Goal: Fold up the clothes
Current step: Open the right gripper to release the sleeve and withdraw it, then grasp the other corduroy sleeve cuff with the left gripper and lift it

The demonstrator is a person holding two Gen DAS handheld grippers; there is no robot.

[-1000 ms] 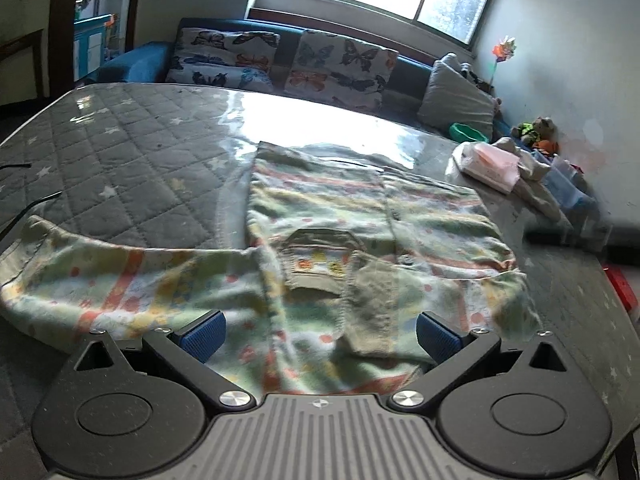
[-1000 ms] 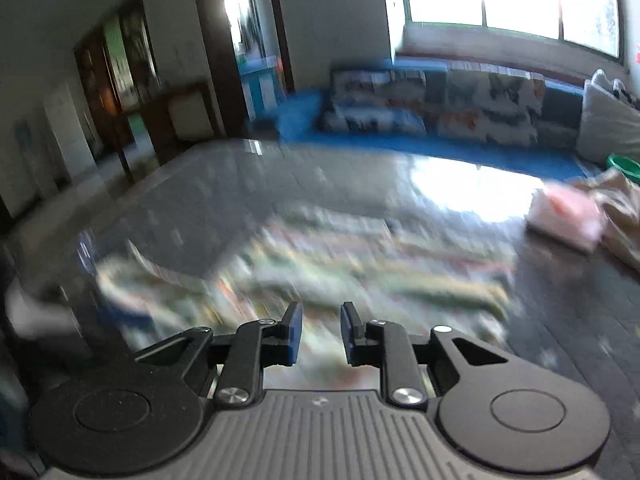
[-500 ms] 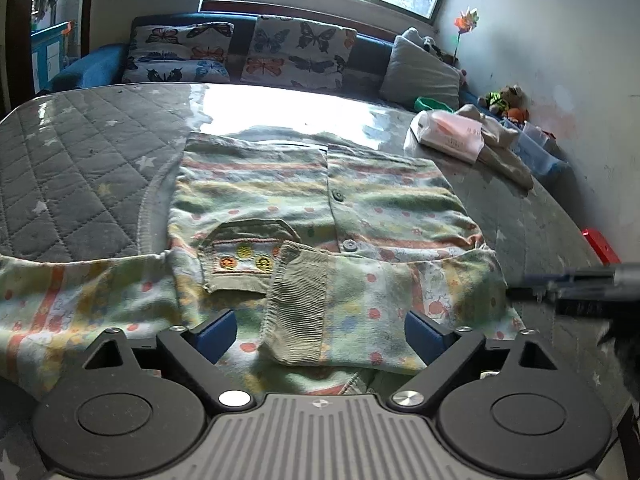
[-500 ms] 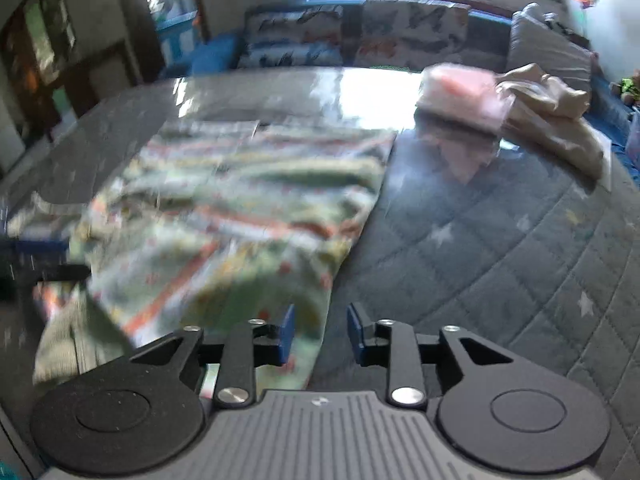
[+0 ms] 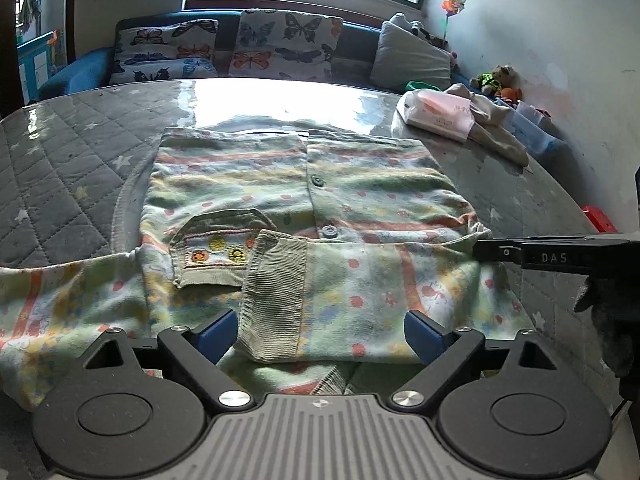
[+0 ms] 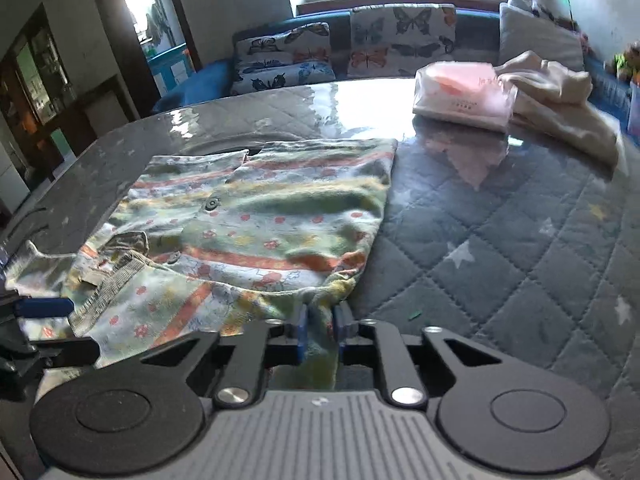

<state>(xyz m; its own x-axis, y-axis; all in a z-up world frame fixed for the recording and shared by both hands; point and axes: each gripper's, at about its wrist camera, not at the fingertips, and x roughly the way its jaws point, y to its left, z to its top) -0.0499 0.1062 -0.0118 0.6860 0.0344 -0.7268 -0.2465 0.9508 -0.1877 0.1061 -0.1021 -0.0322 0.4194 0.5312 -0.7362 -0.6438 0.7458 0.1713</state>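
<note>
We find the right gripper (image 6: 319, 330) pinched on the near right shoulder fold of the cardigan (image 6: 260, 216); the left gripper (image 5: 314, 330) stands spread above the folded-in right sleeve (image 5: 360, 300). The garment lies flat at the table's (image 6: 500, 240) near edge, hem away from us. Its left sleeve (image 5: 60, 300) trails unfolded toward the left edge, nearer the left gripper.

White letters "DAS" stand on the dark arm of the right gripper (image 5: 554, 257), beyond and right of the left fingers (image 5: 424, 330). Print on the pink tissue pack (image 6: 464, 94) is too blurred to read.
</note>
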